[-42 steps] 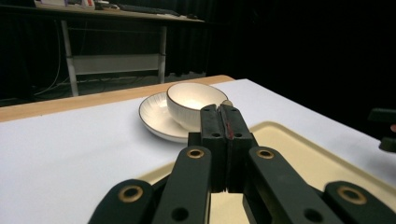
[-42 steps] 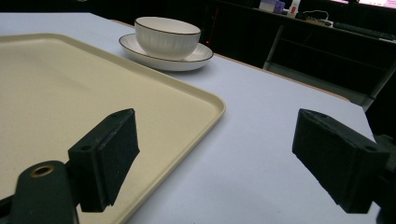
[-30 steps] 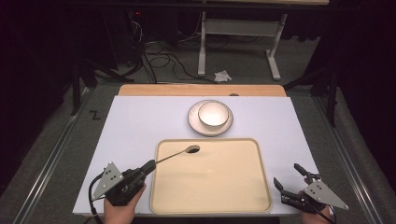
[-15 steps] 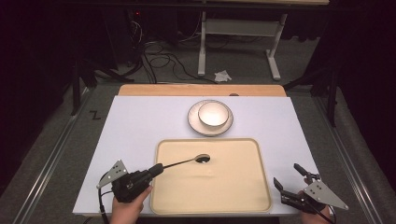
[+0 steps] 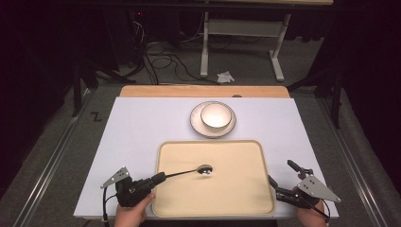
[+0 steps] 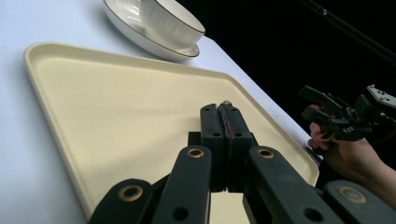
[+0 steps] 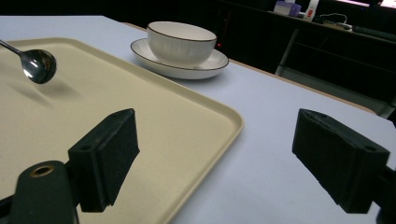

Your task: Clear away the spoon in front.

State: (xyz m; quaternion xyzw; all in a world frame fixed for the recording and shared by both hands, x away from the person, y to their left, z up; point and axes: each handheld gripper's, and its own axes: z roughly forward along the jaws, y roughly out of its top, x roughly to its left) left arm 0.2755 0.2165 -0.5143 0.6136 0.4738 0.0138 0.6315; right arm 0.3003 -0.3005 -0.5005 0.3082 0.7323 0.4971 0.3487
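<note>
A metal spoon (image 5: 191, 171) hangs just over the cream tray (image 5: 236, 198), its bowl (image 7: 39, 65) casting a shadow on the tray floor. My left gripper (image 5: 159, 178) is at the tray's near left corner, shut on the spoon's handle; in the left gripper view the jaws (image 6: 223, 119) press together and hide the spoon beyond them. My right gripper (image 5: 281, 173) stands open beside the tray's near right corner with nothing between its pads (image 7: 109, 149). A white bowl (image 5: 216, 116) sits on a saucer (image 5: 196, 124) behind the tray.
The white table top (image 5: 137, 132) lies bare to the left and right of the tray. A wooden strip (image 5: 151, 91) runs along its far edge. Beyond are a dark floor, cables and a table frame (image 5: 241, 28).
The left hand has sunk and shifted right. The spoon's bowl has travelled from the tray's far edge toward its middle and come lower. The right gripper has stayed put.
</note>
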